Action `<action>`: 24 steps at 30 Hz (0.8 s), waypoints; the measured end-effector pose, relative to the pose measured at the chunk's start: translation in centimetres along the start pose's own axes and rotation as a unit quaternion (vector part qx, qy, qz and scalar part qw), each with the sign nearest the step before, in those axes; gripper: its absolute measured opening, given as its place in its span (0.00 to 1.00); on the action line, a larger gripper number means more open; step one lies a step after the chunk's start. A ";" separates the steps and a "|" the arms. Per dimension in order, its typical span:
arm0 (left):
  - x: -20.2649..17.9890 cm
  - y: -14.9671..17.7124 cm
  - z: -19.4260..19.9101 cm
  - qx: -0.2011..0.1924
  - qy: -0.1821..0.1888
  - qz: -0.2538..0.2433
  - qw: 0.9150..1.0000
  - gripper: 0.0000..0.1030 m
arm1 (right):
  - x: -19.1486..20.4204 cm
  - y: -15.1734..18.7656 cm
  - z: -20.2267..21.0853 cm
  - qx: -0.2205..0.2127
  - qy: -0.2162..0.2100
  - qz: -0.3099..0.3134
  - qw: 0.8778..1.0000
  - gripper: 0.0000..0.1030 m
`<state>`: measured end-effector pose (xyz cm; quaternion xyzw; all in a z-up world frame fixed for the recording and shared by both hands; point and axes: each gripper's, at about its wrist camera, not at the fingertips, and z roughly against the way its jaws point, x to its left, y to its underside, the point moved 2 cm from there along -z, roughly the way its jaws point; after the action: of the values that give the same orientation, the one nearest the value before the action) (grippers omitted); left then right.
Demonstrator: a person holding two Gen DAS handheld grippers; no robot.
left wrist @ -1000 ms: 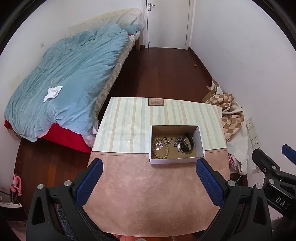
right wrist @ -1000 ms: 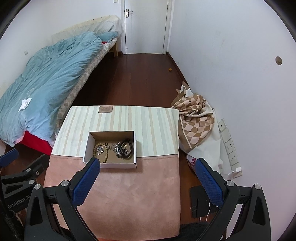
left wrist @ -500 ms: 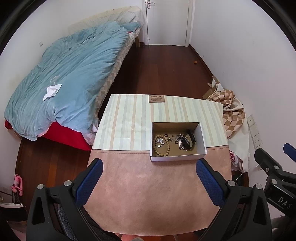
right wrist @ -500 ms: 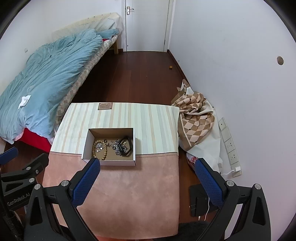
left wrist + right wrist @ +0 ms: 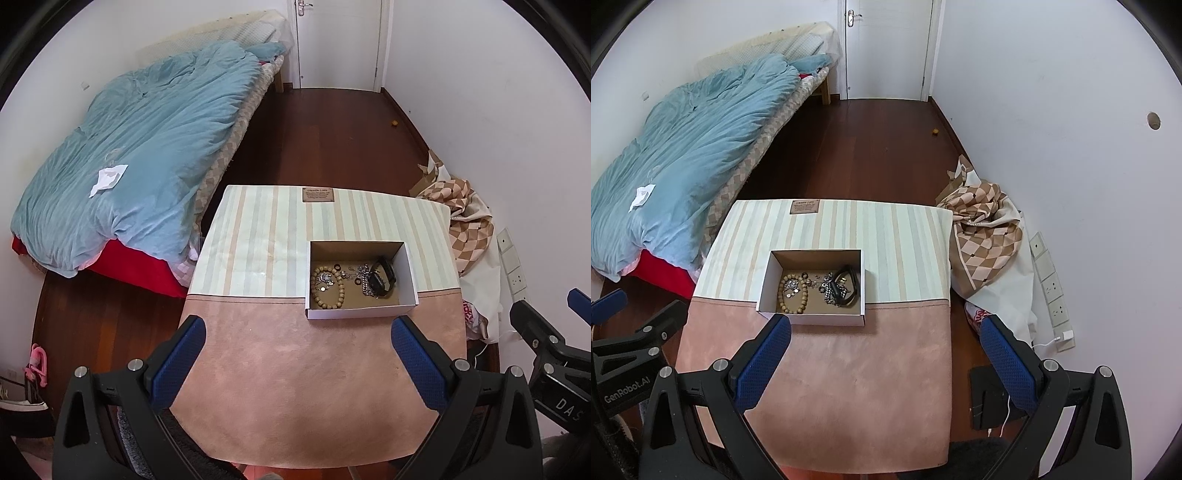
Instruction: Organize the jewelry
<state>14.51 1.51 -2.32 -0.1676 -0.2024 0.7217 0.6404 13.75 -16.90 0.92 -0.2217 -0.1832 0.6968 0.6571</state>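
On table mat [image 5: 280,362], open cardboard box [image 5: 360,313] holds all jewelry: bead bracelet [image 5: 328,288] at left, black watch [image 5: 382,280] and chain tangle [image 5: 833,290] at right. Over last second both cameras rise, pull back; box shrinks in view, contents unmoved. Left gripper [image 5: 297,363] jaws wide apart, empty. Right gripper [image 5: 884,363] same, well above mat. Scene fits sorting finished or about to start.

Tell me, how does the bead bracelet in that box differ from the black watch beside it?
The bead bracelet is tan, a loop of round beads at the box's left end; the black watch is dark, a flat strap with a face, at the right end. Both lie loose inside, untouched.
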 end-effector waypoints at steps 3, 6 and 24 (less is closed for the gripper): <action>0.1 0.1 0.0 0.000 0.000 -0.001 1.000 1.00 | 0.1 0.2 0.0 0.000 -0.001 -0.001 1.000 1.00; 0.1 0.1 0.1 -0.001 -0.003 -0.002 1.000 1.00 | 0.1 0.3 0.0 0.001 -0.002 -0.002 1.000 1.00; 0.2 0.3 0.6 -0.004 0.001 -0.001 1.000 0.99 | 0.5 0.5 0.0 0.002 -0.001 -0.001 1.000 1.00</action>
<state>13.92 1.66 -1.94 -0.1710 -0.2048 0.7198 0.6408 13.28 -16.47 0.64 -0.2195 -0.1832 0.6968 0.6578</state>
